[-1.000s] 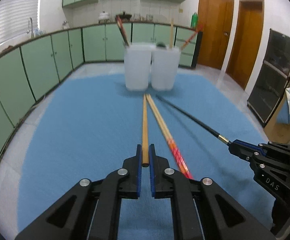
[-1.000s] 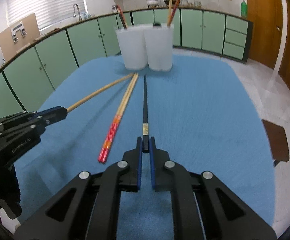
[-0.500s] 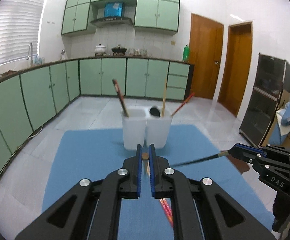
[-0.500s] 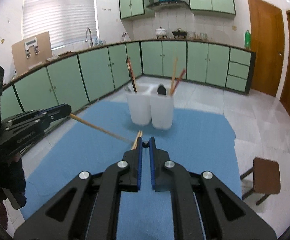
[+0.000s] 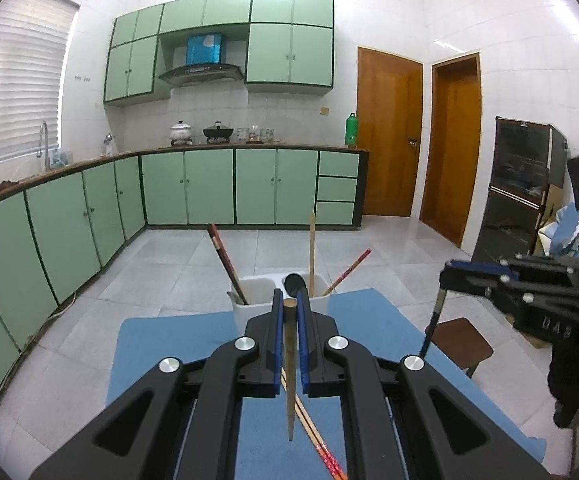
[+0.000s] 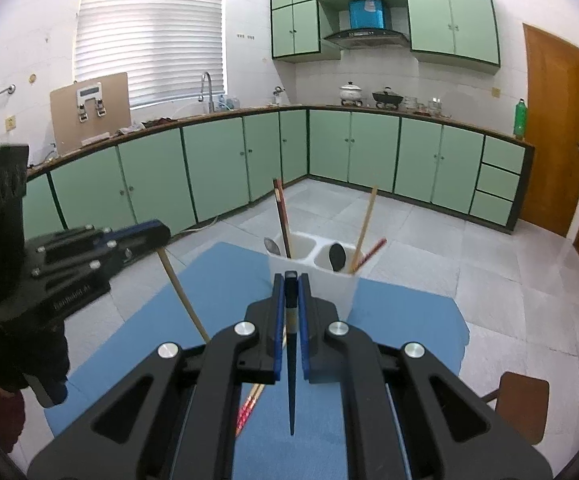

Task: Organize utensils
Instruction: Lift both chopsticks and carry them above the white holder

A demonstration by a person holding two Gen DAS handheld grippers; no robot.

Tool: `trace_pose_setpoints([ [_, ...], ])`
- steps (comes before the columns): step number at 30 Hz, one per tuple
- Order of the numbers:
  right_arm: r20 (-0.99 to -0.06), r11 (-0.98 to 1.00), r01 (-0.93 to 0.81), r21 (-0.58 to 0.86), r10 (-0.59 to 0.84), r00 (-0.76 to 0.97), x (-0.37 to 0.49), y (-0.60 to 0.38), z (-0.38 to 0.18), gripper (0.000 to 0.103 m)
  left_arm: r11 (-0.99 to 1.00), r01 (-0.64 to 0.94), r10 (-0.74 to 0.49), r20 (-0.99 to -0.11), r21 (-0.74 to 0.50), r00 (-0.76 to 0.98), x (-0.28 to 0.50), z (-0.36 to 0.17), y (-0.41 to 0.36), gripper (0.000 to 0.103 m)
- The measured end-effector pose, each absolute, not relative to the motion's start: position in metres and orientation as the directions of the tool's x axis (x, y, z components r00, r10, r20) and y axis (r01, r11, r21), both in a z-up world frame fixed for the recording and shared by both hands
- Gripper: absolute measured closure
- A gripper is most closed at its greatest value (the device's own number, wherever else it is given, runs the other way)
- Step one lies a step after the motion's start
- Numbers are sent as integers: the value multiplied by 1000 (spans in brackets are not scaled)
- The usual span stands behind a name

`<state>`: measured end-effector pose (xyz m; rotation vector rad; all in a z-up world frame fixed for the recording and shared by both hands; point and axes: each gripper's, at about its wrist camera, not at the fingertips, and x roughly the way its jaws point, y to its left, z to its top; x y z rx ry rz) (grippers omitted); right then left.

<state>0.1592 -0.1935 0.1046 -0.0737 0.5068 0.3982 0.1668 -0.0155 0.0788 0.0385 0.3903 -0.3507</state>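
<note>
Clamping thin, stiff, light chopsticks by their thick ends, left gripper (image 5: 288, 316) is pinching the wooden chopstick (image 5: 289, 376) and right gripper (image 6: 290, 296) the black chopstick (image 6: 291, 380), both likely to pivot.

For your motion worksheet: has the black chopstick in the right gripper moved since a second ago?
Yes. The black chopstick has been lifted off the blue mat; it now hangs in the right gripper.

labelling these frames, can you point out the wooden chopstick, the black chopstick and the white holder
wooden chopstick (image 5: 290, 364), left wrist view, mid shaft below the pads
black chopstick (image 6: 292, 380), right wrist view, tapering shaft below the pads
white holder (image 6: 343, 292), right wrist view, front wall of the right compartment
</note>
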Motion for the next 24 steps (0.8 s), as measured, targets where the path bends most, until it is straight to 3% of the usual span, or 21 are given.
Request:
trace_pose_setpoints([
  [5,-445,923,-384,10,348,825,178,-190,131,97,938,346,-332,-355,-25,874,181,91,-21,96],
  [16,-296,950,-312,10,301,907,267,-193,189,97,952,307,-295,-215,23,931,254,154,-34,96],
  [24,-319,957,-286,40,284,904,337,-196,163,97,957,289,-277,-244,15,930,317,138,-42,96],
])
